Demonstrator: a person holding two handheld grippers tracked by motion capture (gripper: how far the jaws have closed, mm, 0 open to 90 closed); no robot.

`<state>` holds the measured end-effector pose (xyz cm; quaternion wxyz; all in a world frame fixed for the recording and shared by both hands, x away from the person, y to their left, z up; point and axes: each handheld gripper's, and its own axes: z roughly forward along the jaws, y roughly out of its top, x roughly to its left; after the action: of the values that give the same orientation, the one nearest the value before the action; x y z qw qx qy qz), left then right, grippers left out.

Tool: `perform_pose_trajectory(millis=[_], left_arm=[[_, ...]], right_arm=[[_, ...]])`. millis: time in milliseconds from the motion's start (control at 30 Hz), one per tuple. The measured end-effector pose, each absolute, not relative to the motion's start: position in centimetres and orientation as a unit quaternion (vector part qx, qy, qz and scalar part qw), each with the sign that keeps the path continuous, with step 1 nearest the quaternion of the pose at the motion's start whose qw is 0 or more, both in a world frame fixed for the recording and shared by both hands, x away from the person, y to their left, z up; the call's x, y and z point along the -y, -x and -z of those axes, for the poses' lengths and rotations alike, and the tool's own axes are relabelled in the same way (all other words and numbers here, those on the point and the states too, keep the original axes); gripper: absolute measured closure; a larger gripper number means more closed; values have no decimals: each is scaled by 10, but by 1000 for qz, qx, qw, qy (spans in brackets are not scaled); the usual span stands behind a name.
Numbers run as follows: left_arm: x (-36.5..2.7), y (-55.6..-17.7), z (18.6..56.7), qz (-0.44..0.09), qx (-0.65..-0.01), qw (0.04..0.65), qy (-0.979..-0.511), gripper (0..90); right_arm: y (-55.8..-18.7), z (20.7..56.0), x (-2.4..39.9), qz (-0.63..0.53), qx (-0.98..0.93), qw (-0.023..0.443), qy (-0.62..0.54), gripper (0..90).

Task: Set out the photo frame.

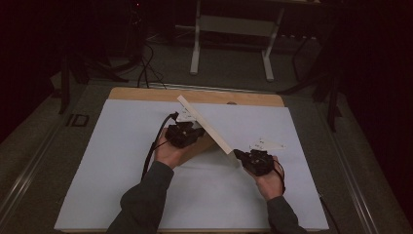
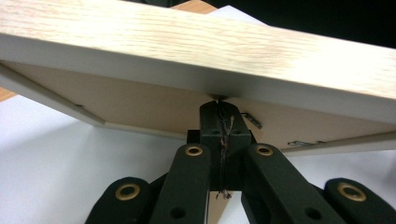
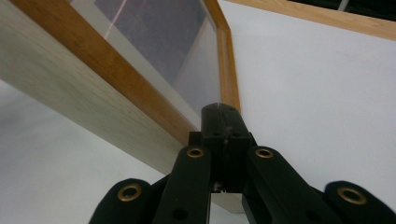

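A light wooden picture frame point(image 1: 207, 126) stands tilted on its long edge in the middle of the white sheet. My left gripper point(image 1: 195, 132) is behind it. In the left gripper view its jaws are shut, with the tips point(image 2: 219, 105) touching the underside of the frame's rim point(image 2: 187, 42), by the brown backing board point(image 2: 140, 102). My right gripper point(image 1: 239, 155) is at the frame's near end. Its jaws are also shut, and the tips point(image 3: 220, 109) rest against the front rim point(image 3: 93, 70) beside the glass point(image 3: 154, 32). Nothing sits between either pair of jaws.
The white sheet point(image 1: 122, 161) covers a wooden tabletop whose far edge point(image 1: 146, 93) shows bare. Beyond the table, a white stand point(image 1: 234, 29) and loose cables point(image 1: 146, 68) are on the dark floor. Both forearms come in from the bottom.
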<state>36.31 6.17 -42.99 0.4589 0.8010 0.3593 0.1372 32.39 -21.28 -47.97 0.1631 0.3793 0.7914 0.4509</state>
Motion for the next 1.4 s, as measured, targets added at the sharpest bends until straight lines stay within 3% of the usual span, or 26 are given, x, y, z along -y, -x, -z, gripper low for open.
perform_pose_trajectory(millis=[1400], left_arm=[[-49, -365, 433, -130, -303, 433, -839, 900]], right_arm=[[-302, 467, 183, -458, -820, 153, -308, 900]])
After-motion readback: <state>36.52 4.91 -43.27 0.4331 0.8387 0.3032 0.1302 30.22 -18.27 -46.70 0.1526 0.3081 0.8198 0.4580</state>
